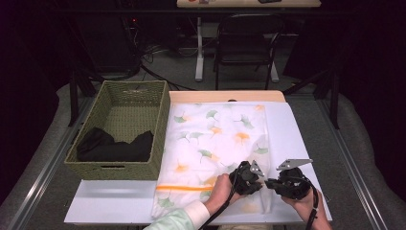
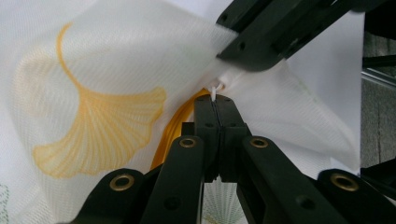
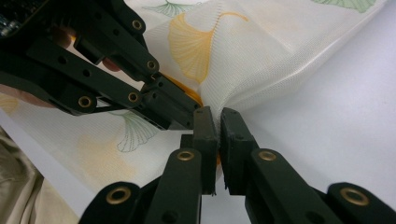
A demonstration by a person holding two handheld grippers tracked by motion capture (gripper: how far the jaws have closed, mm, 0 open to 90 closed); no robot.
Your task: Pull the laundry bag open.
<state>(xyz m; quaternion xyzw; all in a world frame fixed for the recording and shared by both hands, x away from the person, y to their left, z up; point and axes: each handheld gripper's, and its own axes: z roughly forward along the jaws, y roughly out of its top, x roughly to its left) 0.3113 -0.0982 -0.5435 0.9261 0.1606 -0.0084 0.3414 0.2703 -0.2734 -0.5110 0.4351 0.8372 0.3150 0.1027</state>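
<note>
While both hands meet low, left claw (image 2: 215,100) pinching zipper pull (image 2: 214,89), right claw (image 3: 218,122) clamping mesh bag (image 1: 215,139)

The high view is lit from above on the white tabletop (image 1: 287,139), which glows bright and slightly washed out, while the room around it sinks into near black with heavy vignetting at the corners. The picture is soft and grainy, and the dark clothing in the basket (image 1: 122,167) shows no detail. In both gripper views the light is even and warm; the mesh bag (image 2: 116,60) is crisp, the near black fingers (image 3: 205,135) slightly blurred, with shadows soft beneath the folds.
</note>
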